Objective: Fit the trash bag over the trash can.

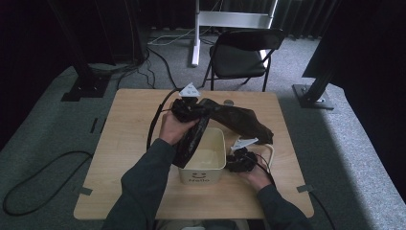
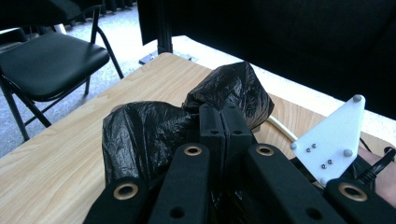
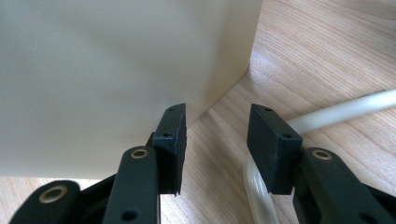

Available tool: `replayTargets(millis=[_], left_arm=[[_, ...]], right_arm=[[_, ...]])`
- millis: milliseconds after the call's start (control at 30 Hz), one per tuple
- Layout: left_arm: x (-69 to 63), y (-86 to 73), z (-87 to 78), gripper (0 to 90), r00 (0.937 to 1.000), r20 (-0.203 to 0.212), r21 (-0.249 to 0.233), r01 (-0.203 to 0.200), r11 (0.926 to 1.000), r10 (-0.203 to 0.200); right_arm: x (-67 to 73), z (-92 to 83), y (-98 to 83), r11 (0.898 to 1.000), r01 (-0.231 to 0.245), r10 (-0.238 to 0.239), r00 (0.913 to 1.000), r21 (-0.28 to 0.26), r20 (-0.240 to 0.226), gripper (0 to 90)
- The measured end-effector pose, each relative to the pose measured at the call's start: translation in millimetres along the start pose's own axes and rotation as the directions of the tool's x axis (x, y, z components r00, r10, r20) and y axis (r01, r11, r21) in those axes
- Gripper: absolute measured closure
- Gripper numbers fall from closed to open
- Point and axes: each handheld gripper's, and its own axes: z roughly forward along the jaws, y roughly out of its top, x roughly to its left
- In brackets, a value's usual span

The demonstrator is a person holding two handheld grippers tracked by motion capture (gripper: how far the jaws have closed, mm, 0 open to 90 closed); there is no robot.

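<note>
The left gripper [image 2: 223, 122] had its jaws pressed together on a fold of the black plastic bin bag [image 1: 225, 117], pinching the film between the pads. From that pinch the bag ran two ways — one limp length hung down and toward the person into the cream plastic bin [image 1: 216, 152], the other stretched away to the right across the wooden table [image 1: 124, 143], its long axis slanting from the far left corner of the bin to the table beyond the bin's right side. The bin itself stood just below and nearer the person than the left gripper, open top up, with a printed smiley and lettering on its near wall.

The right gripper [image 1: 242, 160] sat low beside the bin's right wall, jaws spread and holding nothing; in the right gripper view the smooth cream wall stood just off its left jaw, with a pale cable looping past the right jaw. The free end of the bag lay just beyond this gripper, so it seemed the nearer of the two to catch that edge and, probably, draw it over the rim.

The bag was thin, glossy and heavily crinkled, likely to slip and bunch; the bin was rigid, matte, with rounded corners.
</note>
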Motion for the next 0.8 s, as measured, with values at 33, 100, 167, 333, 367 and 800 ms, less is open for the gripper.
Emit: replayTargets(millis=[33, 100, 167, 333, 367, 800], left_arm=[[-0.2, 0.6, 0.2, 89.7, 1.0, 0.002, 0.0, 0.002, 1.0, -0.002], [-0.4, 1.8, 0.3, 89.7, 1.0, 0.005, -0.004, 0.001, 1.0, -0.001], [-1.7, 3.8, 0.7, 89.7, 1.0, 0.007, -0.008, 0.0, 1.0, 0.0], [-4.4, 7.6, 2.8, 89.7, 0.9998, 0.018, -0.018, -0.003, 0.9998, 0.003], [-4.5, 7.9, 3.3, 89.7, 0.9998, 0.019, -0.016, -0.003, 0.9999, 0.004], [-5.6, 18.6, 17.3, 89.7, 0.9987, 0.049, -0.039, 0.019, 0.9991, -0.017]], right_arm=[[0.0, 0.0, 0.1, 1.0, -0.001, 0.001, 1.0, 0.001, 0.0, 57.1], [0.4, 0.7, 0.5, 1.0, 0.001, -0.001, 1.0, 0.0, -0.003, 57.1], [1.3, 1.8, 1.3, 1.0, -0.001, 0.001, 1.0, -0.002, -0.007, 57.1], [3.5, 4.4, 3.1, 1.0, 0.008, -0.008, 0.9999, 0.001, -0.012, 57.1], [3.8, 4.7, 3.1, 1.0, 0.007, -0.007, 0.9999, 0.003, -0.015, 57.1], [3.4, 4.9, 3.0, 1.0, 0.012, -0.012, 0.9998, 0.005, -0.019, 56.8]])
